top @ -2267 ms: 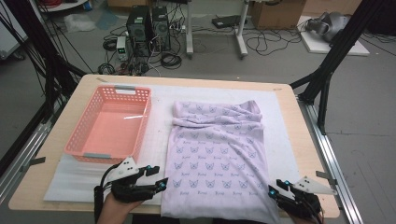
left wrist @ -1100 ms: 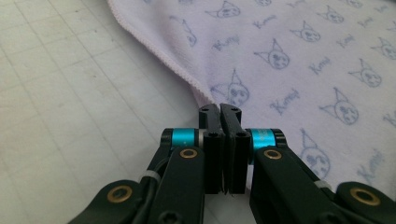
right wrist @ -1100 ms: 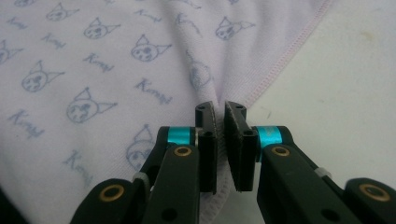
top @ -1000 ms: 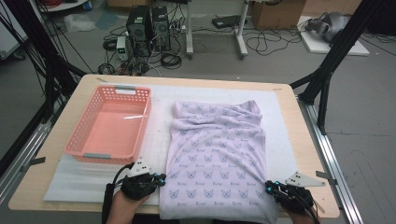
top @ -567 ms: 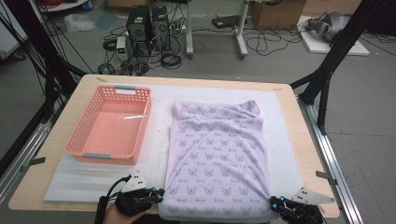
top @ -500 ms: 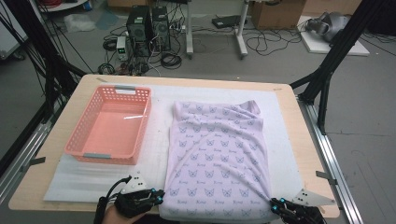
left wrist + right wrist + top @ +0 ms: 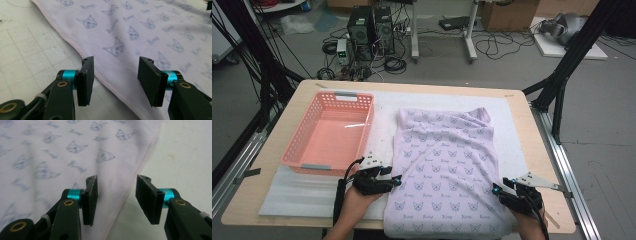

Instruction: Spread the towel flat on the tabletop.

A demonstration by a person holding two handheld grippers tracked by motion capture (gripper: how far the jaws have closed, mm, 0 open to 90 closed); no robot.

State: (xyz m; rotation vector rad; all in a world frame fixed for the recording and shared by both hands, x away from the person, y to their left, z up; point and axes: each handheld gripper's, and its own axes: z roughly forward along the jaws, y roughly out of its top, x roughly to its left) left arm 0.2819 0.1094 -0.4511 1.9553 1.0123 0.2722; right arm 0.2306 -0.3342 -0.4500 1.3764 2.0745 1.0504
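Observation:
A lilac garment [image 7: 444, 165] printed with small cat faces lies flat on the white mat [image 7: 302, 190], its hem at the table's near edge. My left gripper [image 7: 398, 179] sits at the garment's left edge near the hem. In the left gripper view the left gripper [image 7: 115, 67] is open, with the garment [image 7: 150, 30] and its seam lying loose below the jaws. My right gripper [image 7: 496, 189] is at the right edge. The right gripper [image 7: 116, 185] is open too, over the garment [image 7: 50, 157] and its seam. Both pairs of jaws have just been opening, and nothing is pinched.
A pink plastic basket [image 7: 292, 150] stands on the left of the wooden table [image 7: 262, 165]. Black frame legs [image 7: 562, 75] rise at the right. Computers and cables lie on the floor beyond the far edge.
Both grippers pulled the hem toward the near edge and smoothed the garment. They have since let go and moved up along its side edges, away from the person.

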